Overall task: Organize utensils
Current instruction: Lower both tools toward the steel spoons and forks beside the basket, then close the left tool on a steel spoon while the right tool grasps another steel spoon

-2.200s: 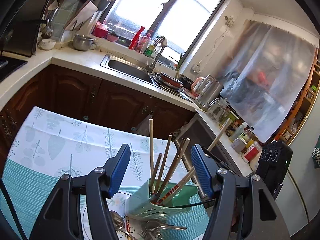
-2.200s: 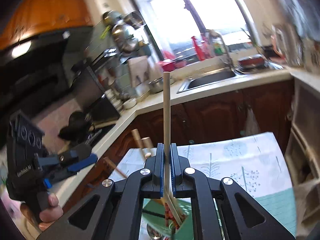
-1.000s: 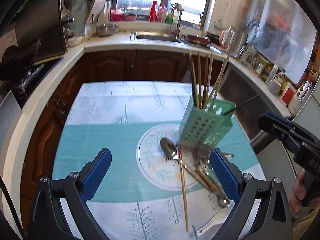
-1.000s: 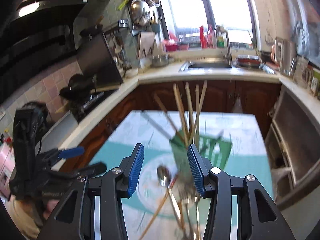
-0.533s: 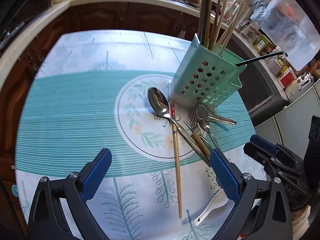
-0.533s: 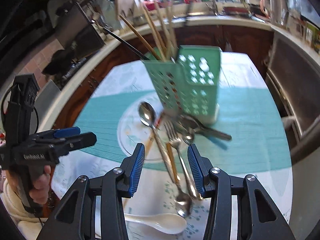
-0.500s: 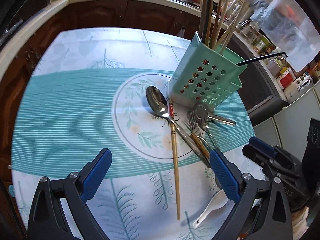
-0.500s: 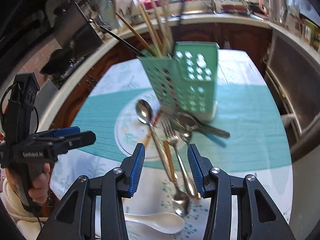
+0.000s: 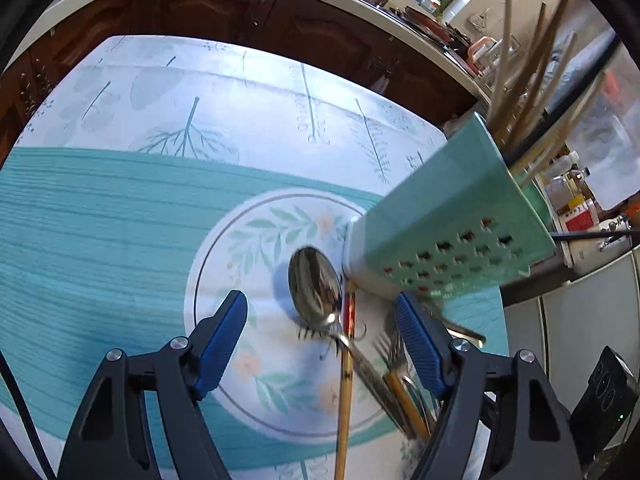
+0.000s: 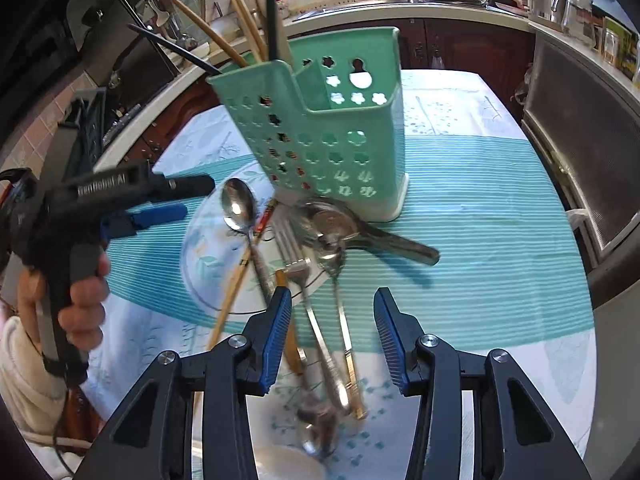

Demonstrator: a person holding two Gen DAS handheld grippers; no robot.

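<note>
From my left wrist camera, my left gripper point(image 9: 320, 332) hangs wide open and empty over the white-and-teal leaf-printed tablecloth point(image 9: 120, 216), its blue pads flanking a shiny steel spoon point(image 9: 316, 292) and a wooden chopstick point(image 9: 346, 372) lying just beside the perforated mint-green plastic utensil holder point(image 9: 448, 224), with dark wood cabinets point(image 9: 224, 12) and a pale countertop behind. From my right wrist camera, my right gripper point(image 10: 332, 332) is likewise open and holds nothing above a loose pile of steel forks and spoons point(image 10: 316, 264) on the cloth in front of the holder point(image 10: 320, 136), where upright chopsticks point(image 10: 240, 12) stand in its left compartment, while my left gripper point(image 10: 160, 200) shows at the left and the sink counter point(image 10: 400, 8) runs along the far wall.
</note>
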